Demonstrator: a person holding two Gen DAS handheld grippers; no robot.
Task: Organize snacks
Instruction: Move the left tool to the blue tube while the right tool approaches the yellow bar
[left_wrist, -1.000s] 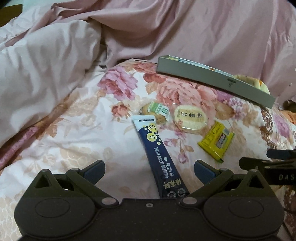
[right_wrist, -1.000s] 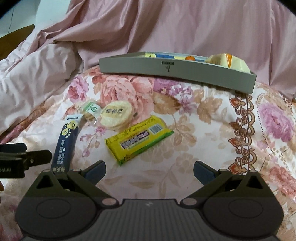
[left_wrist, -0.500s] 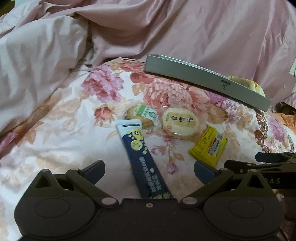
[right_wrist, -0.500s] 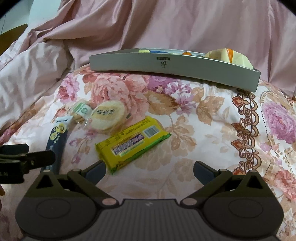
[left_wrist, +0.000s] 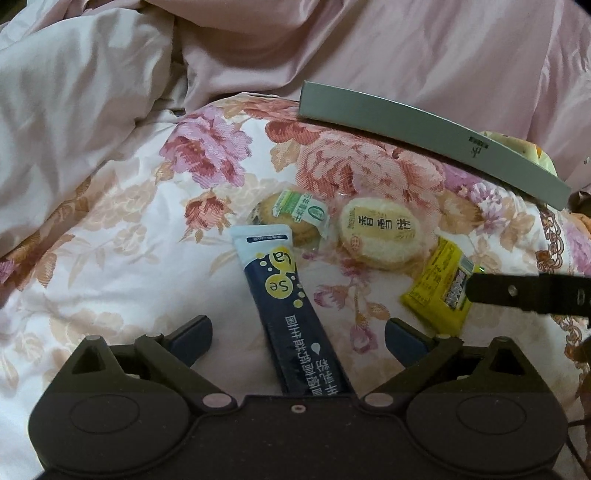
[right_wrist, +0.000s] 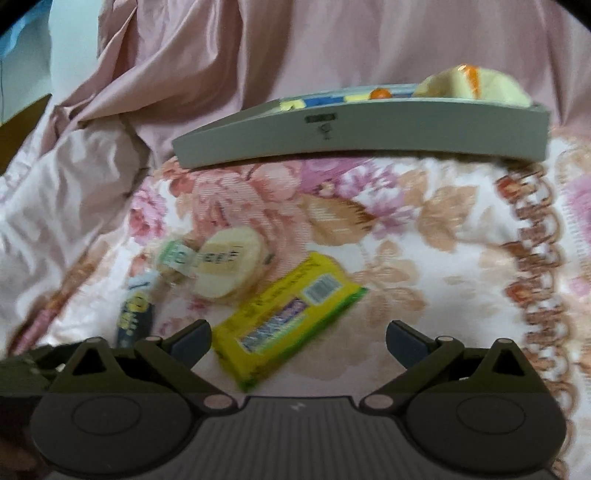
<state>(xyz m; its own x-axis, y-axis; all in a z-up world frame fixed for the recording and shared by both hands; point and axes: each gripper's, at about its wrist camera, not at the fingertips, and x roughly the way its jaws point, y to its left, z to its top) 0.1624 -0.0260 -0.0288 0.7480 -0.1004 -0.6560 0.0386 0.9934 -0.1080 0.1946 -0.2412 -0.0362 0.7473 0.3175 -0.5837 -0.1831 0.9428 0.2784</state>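
Both your grippers are wide open: left gripper (left_wrist: 298, 332) straddles the dark stick pack (left_wrist: 291, 314) at bottom centre, right gripper (right_wrist: 298, 334) over the yellow bar (right_wrist: 284, 321).

Bare floral bedspread (right_wrist: 424, 266) lies clear between the snack cluster and grey tray (right_wrist: 369, 136).

I read "Se" and "Ca" in yellow bubbles on the dark blue stick sachet (left_wrist: 291, 310); at its two o'clock, the round pale wrapped cake (left_wrist: 380, 230) bears "香香饼".
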